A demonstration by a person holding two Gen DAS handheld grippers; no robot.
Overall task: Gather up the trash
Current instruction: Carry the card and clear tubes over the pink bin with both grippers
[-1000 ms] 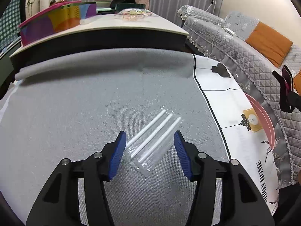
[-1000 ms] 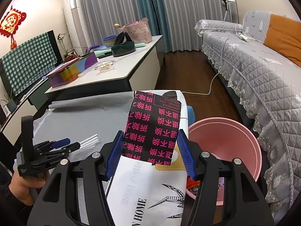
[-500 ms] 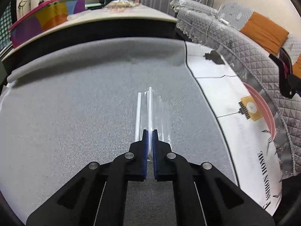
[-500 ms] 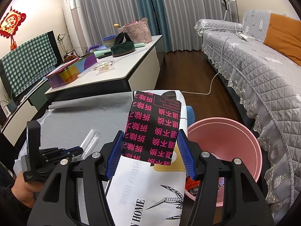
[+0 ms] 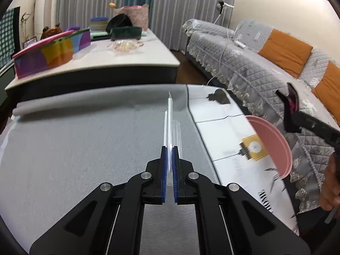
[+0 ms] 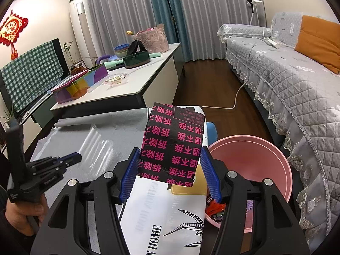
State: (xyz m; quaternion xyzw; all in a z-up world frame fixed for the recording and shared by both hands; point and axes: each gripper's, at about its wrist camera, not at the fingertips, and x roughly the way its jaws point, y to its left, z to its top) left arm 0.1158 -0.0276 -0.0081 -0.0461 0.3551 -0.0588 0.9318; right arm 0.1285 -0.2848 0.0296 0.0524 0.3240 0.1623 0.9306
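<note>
Straws in a clear plastic sleeve [image 5: 170,125] are running straight away from the left hand-held gripper [image 5: 169,155] in the left wrist view, their long axis pointing toward the far edge of the grey tabletop [image 5: 74,148]. The blue pads are pinching the sleeve's near end, nearly meeting. A second ago these jaws were standing wide apart around the sleeve, which was lying diagonally on the mat; since then they have closed on it and the sleeve is being carried lifted, in line with the fingers. At the right edge, the pink bin [image 5: 274,146] is standing beside the tabletop.

Seen from the right wrist, the right hand-held gripper [image 6: 170,174] is gripping a black wrapper with pink characters [image 6: 174,144] about half open, the wrapper standing upright with its long axis rising away from the jaws, beside the pink bin [image 6: 255,148]. This grip is looking unchanged from before. To the left, the sleeve [image 6: 95,148] is angling up and away from the left hand-held gripper [image 6: 72,157].
</note>
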